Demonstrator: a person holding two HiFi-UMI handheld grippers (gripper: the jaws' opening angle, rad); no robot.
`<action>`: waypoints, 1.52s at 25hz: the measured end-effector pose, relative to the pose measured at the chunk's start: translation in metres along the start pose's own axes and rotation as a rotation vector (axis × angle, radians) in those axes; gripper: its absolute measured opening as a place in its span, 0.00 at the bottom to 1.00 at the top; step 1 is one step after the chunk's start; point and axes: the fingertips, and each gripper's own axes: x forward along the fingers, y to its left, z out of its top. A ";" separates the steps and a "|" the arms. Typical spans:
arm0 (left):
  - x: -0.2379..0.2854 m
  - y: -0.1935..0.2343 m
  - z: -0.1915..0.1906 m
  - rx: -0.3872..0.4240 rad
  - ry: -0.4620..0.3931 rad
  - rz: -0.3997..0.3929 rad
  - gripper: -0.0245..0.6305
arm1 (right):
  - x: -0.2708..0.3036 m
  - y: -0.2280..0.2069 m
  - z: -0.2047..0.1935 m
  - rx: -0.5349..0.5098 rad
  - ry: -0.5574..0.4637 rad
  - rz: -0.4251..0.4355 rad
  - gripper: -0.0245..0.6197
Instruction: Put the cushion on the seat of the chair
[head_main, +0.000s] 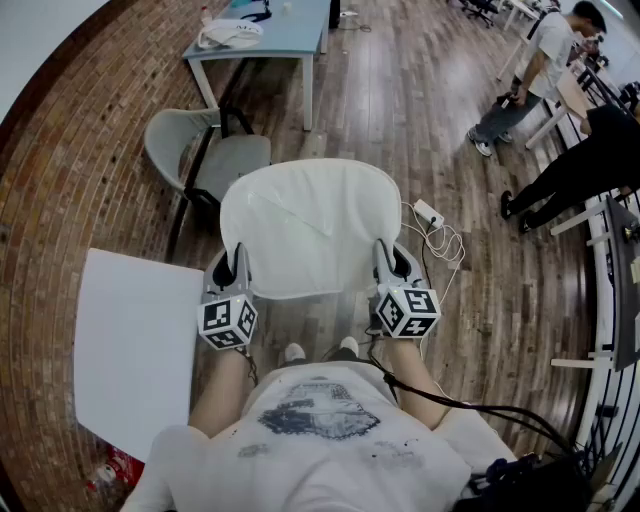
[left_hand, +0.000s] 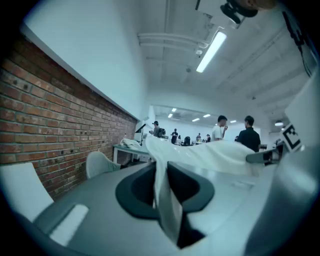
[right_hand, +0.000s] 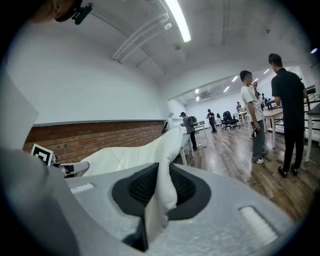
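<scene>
Two grippers on one load | left gripper jaws clenched on near-left edge of white cushion | right gripper jaws clenched on its near-right edge | cushion held spread in the air above wooden floor | grey chair beyond it, apart, beside desk

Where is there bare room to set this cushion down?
The chair seat ahead-left looks bare, bordered by its backrest and the table. Bare floor lies between the table and the people. Crowded: power strip and cables right of the cushion, white board at left.
</scene>
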 end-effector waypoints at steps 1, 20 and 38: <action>0.001 -0.004 -0.001 0.002 0.002 0.002 0.11 | -0.001 -0.004 0.000 0.000 0.001 0.001 0.11; 0.017 -0.090 -0.026 -0.011 0.024 0.087 0.11 | -0.016 -0.099 0.004 0.037 0.046 0.075 0.11; 0.192 -0.014 -0.023 -0.036 0.055 0.099 0.11 | 0.178 -0.121 0.017 0.028 0.102 0.083 0.11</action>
